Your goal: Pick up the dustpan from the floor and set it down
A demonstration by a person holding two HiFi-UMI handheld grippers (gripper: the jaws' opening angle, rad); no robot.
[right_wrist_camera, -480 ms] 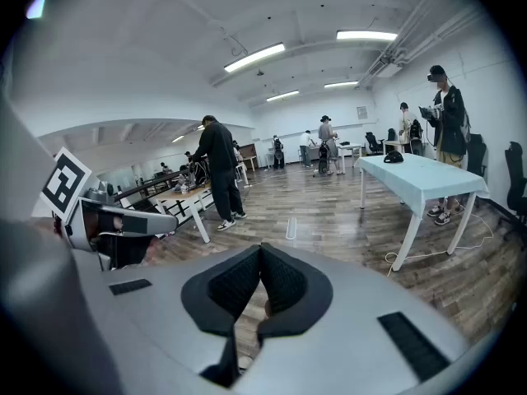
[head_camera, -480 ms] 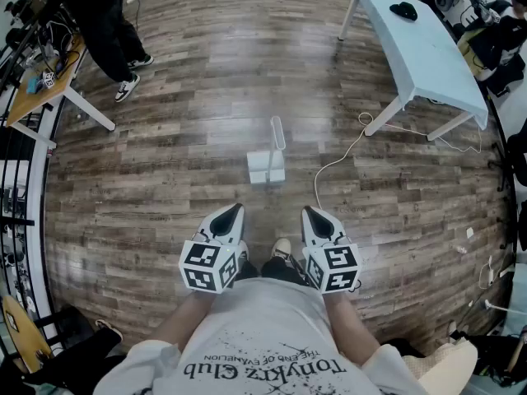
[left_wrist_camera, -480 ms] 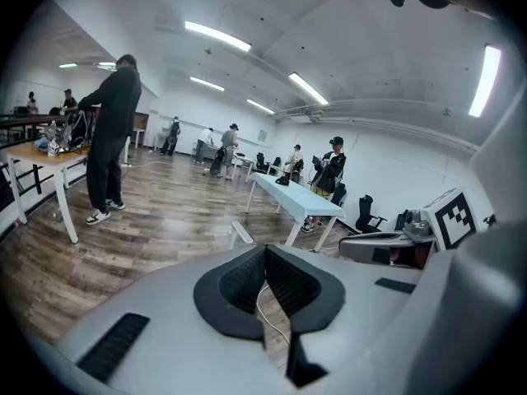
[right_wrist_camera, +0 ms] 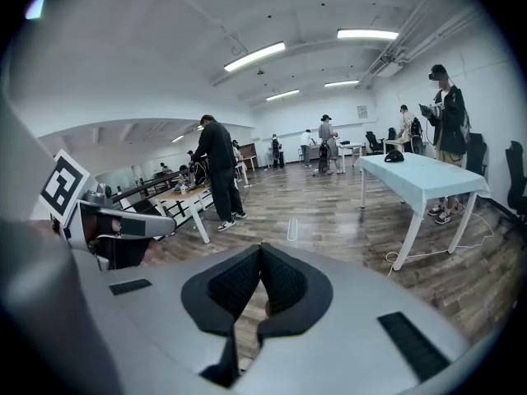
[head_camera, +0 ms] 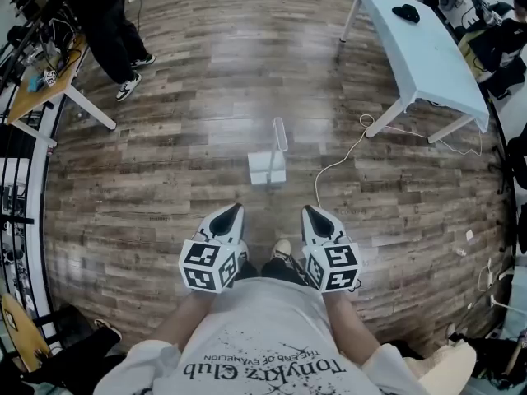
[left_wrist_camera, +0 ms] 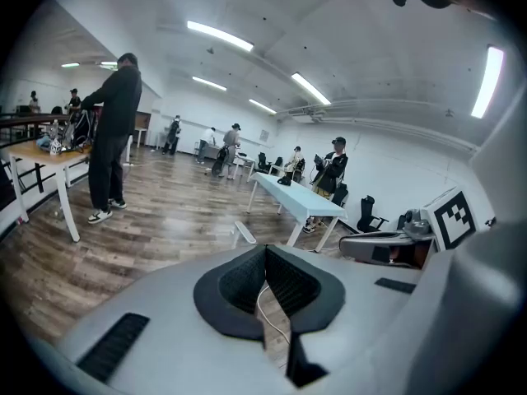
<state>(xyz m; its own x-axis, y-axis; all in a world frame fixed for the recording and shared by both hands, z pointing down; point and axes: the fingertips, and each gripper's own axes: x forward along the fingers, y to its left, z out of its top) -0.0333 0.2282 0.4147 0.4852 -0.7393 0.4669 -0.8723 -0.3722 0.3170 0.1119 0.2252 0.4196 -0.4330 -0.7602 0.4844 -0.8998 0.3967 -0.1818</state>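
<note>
1. Head view: dustpan [head_camera: 267,168] lying on wood floor [head_camera: 165,179], handle pointing away, ahead of the two grippers and apart from both.
2. L gripper [head_camera: 235,211]: jaws closed tip to tip, nothing between.
3. R gripper [head_camera: 309,212]: jaws closed too, empty.
4. Vs. earlier frame: no visible change; dustpan and grippers at same places.

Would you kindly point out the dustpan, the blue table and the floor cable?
Dustpan [head_camera: 267,169]: head view, its white pan.
Blue table [head_camera: 430,46]: head view, bare tabletop.
Floor cable [head_camera: 329,164]: head view, its middle stretch.
</note>
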